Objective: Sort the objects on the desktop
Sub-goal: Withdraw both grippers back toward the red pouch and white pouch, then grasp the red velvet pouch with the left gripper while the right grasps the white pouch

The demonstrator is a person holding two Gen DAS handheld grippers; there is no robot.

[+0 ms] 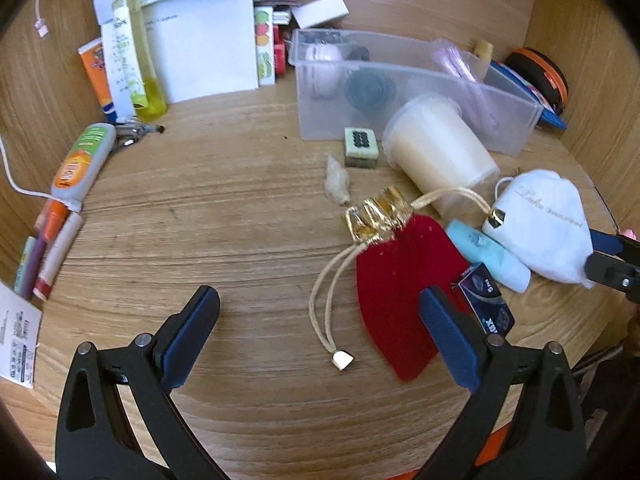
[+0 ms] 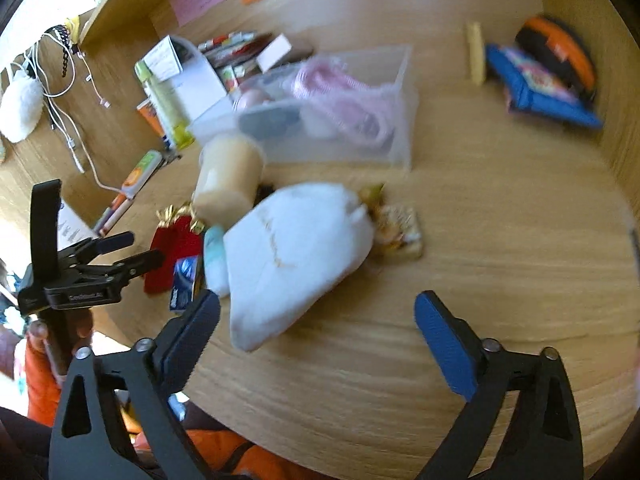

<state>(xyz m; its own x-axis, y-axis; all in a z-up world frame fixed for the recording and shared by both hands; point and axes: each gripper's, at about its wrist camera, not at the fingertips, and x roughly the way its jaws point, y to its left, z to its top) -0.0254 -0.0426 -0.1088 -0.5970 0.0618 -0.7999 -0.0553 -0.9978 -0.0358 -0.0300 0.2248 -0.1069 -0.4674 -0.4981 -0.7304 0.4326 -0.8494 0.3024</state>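
- The left gripper (image 1: 320, 320) is held wide apart above the wooden desk (image 1: 224, 216), and nothing is clasped between its blue pads; its right pad is seen in front of the red velvet pouch (image 1: 396, 280), though contact cannot be told.
- The right gripper (image 2: 316, 320) is likewise spread wide, with nothing pinched; the lower corner of the white drawstring pouch (image 2: 296, 256) is seen between its fingers, lying on the desk.
- In the left wrist view the right gripper's tips are seen at the right edge, just beside the white pouch's corner.
- The red pouch is laid flat near the desk's middle, its gold-trimmed mouth turned towards the bin and its cream cords trailed to the left.
- A pale blue tube (image 1: 488, 256) and a small dark blue pack (image 1: 486, 300) are lodged between the two pouches.
- A cream-coloured cup (image 1: 436, 152) is tipped on its side just before the clear plastic bin (image 1: 512, 128).
- Inside the bin a pale pink round case (image 1: 324, 68), a dark round object (image 1: 370, 88) and a pink cable in a clear bag (image 2: 352, 100) are kept.
- A small green block (image 1: 361, 147) is set close against the bin's front wall.
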